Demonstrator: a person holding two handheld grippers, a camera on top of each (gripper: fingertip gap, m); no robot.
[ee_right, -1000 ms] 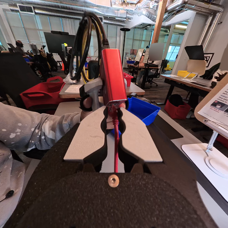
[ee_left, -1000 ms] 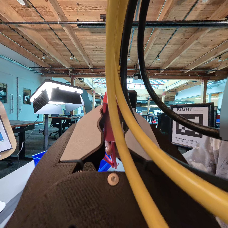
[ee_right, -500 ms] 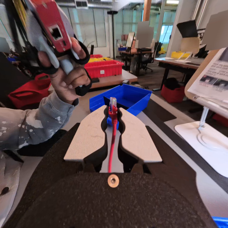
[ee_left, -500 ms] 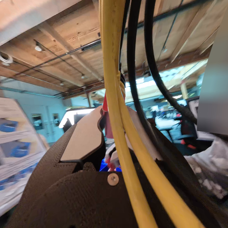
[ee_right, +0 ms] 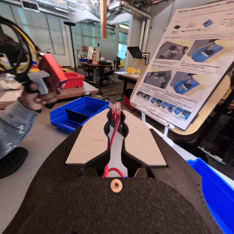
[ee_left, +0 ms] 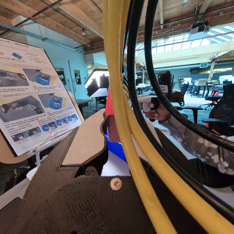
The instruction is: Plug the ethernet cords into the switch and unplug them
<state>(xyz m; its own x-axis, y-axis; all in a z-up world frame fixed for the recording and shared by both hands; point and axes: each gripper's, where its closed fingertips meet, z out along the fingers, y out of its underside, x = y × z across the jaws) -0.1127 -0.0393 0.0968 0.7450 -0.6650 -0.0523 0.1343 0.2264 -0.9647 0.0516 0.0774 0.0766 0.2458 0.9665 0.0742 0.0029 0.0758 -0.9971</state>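
Right gripper (ee_right: 115, 114) fingers nearly closed, pinching the thin red ethernet cord (ee_right: 114, 133) just behind its clear plastic plug (ee_right: 117, 106); plug sticks out past the fingertips, free in air, apart from the switch. Left gripper (ee_left: 111, 121) clamps the red metal box-shaped switch (ee_left: 112, 126), held up above the grey table (ee_right: 41, 138). In the right view that switch (ee_right: 51, 70) is up left, tilted, well apart from the plug. Yellow ethernet cords (ee_left: 119, 114) and black cords (ee_left: 158, 101) loop across the left view, close to the lens. Open blue plastic bin (ee_right: 78, 114) on table ahead. Printed instruction board on stand (ee_right: 183, 76) at right.
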